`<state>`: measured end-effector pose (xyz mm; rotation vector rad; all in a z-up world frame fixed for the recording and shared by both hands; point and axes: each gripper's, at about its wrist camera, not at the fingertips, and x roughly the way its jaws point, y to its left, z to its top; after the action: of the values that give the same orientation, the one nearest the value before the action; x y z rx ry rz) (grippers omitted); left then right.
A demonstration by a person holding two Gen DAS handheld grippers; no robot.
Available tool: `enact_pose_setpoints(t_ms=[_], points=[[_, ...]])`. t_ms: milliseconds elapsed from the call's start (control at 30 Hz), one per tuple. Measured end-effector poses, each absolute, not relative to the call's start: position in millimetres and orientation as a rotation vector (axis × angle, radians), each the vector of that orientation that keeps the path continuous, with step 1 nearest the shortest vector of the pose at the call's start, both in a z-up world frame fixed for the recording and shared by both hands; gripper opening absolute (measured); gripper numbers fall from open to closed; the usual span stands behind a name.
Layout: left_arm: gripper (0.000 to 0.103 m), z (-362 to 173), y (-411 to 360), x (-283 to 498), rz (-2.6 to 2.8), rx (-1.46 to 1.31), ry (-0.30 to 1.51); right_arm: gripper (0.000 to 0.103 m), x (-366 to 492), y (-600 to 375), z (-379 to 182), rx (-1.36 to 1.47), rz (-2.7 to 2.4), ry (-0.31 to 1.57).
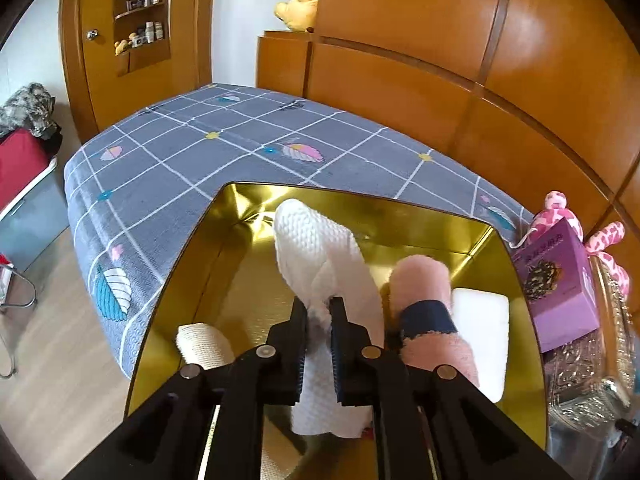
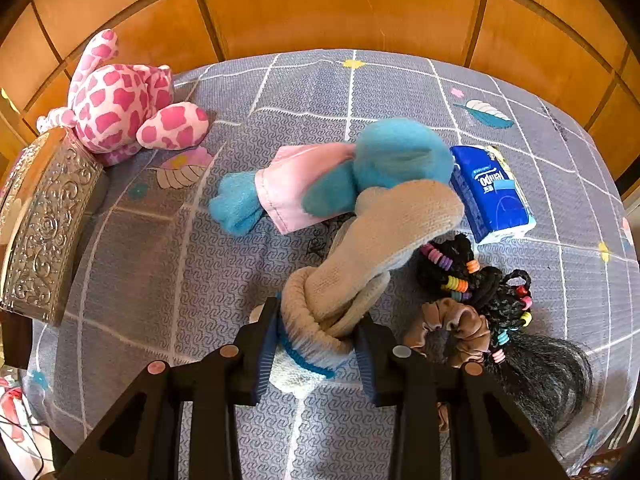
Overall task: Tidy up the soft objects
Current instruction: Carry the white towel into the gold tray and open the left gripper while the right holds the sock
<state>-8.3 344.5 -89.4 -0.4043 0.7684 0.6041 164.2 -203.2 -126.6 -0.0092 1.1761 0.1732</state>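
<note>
In the left wrist view my left gripper (image 1: 319, 312) is shut on a white textured cloth (image 1: 316, 240) and holds it inside a gold box (image 1: 192, 264). A pink fluffy roll with a dark band (image 1: 424, 292), a white pad (image 1: 480, 316) and a cream roll (image 1: 204, 344) lie in the box. In the right wrist view my right gripper (image 2: 316, 340) is shut on a knotted beige sock (image 2: 376, 248) on the bed. A blue and pink plush item (image 2: 332, 176) lies just beyond it.
A pink spotted plush toy (image 2: 120, 100), a silver embossed box (image 2: 44, 220), a blue tissue pack (image 2: 492, 192), hair ties (image 2: 472, 280), a brown scrunchie (image 2: 460, 328) and a dark hairpiece (image 2: 548, 376) lie on the grey checked bedspread (image 2: 180, 280). A purple box (image 1: 556, 280) sits right of the gold box. A wooden headboard (image 1: 440, 60) stands behind.
</note>
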Motion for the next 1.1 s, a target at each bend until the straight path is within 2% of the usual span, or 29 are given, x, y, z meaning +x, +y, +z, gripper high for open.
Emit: enact_pose_setpoints(t_ms=[167,300,333,400,467,533,800,933,1100], points=[[0.018,-79,333,-22,0.601,-0.388,0.728,0.035,162,-201,-127,-0.022,0.161,1.168],[0.042,-63,321,-30,0.597,-0.362,0.685,0.035,161,-199,-127,-0.03,0.151,1.162],[0.046,-59,320,-30,0.595,-0.355,0.676,0.035,161,-199,-127,-0.032,0.149,1.161],[0.046,-53,314,-34,0.592,-0.336,0.66,0.035,160,-198,-127,-0.042,0.143,1.157],[0.05,-47,311,-37,0.589,-0.326,0.648,0.035,159,-197,-127,-0.047,0.139,1.154],[0.059,-41,306,-41,0.592,-0.316,0.635,0.035,159,-196,-127,-0.051,0.136,1.153],[0.071,-27,290,-49,0.588,-0.28,0.605,0.035,158,-196,-126,-0.056,0.135,1.151],[0.084,-26,283,-51,0.58,-0.268,0.604,0.035,158,-195,-126,-0.061,0.134,1.15],[0.093,-25,274,-55,0.585,-0.25,0.6,0.035,158,-195,-126,-0.061,0.132,1.15]])
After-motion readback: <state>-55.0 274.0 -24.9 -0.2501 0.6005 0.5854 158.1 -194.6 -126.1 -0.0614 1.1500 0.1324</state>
